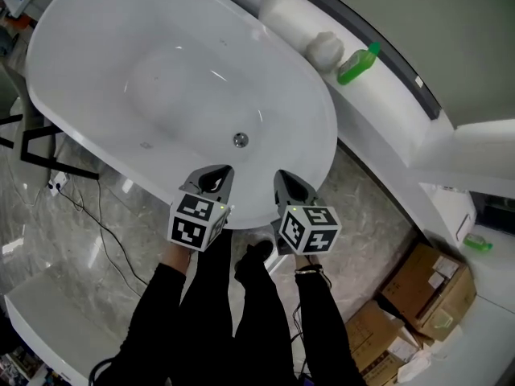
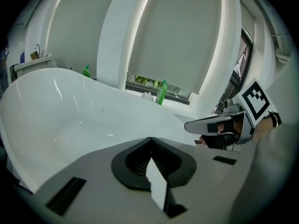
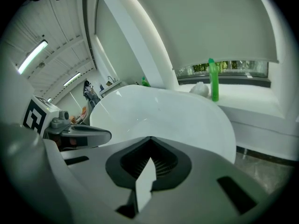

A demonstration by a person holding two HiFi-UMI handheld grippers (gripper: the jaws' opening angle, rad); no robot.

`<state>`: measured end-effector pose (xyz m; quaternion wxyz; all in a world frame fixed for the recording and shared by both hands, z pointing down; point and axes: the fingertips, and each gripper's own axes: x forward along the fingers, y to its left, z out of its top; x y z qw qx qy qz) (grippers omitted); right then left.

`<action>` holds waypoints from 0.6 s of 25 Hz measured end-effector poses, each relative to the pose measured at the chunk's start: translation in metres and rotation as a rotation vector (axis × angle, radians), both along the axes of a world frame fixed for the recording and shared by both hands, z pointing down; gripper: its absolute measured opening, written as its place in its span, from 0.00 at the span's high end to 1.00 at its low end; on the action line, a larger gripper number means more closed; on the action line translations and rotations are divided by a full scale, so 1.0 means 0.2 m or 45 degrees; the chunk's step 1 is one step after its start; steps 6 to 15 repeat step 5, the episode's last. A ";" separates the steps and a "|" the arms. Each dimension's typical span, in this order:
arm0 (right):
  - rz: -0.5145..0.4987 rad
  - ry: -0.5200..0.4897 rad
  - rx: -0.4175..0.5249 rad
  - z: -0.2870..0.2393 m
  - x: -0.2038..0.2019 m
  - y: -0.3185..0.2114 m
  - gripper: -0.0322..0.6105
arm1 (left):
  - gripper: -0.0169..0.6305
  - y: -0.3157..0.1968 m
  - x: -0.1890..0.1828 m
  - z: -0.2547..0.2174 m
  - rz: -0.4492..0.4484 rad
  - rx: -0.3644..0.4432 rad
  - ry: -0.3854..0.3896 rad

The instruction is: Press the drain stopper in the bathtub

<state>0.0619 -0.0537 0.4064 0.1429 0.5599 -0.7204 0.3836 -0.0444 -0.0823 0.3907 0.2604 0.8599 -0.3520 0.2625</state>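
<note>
There is one bathtub with one drain stopper, two grippers, at least two green bottles, and two cardboard boxes.

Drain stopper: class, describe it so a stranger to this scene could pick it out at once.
Find the white oval bathtub. On its floor, off-centre toward one end, sits the drain stopper. It is a small round shiny metal disc, the only non-white thing inside.
</note>
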 end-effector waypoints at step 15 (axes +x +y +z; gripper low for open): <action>-0.010 0.021 0.031 -0.12 0.03 0.05 0.95 | 0.96 0.04 -0.04 -0.13 -0.002 0.011 0.018</action>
